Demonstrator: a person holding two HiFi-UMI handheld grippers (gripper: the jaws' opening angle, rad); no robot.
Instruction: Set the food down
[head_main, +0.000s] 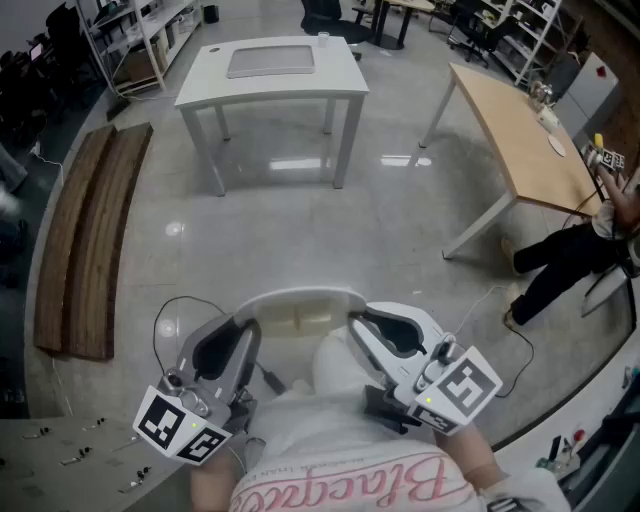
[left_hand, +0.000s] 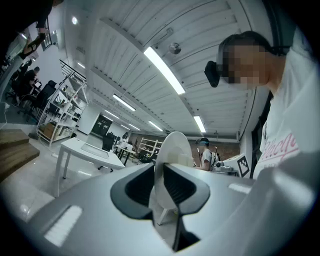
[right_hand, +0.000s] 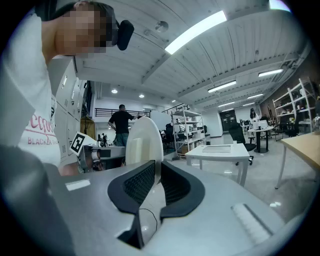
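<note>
White plate (head_main: 300, 294) edges clamped by left gripper (head_main: 248, 330), right gripper (head_main: 357, 325); pale block (head_main: 300, 320), maybe food; open floor (head_main: 300, 230) ahead.

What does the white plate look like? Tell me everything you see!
The plate is white, round and smooth, maybe plastic or china. It is held about level in the air above the shiny floor. The left gripper pinches its left rim and the right gripper pinches its right rim. Pale blocks of food lie on it.
</note>
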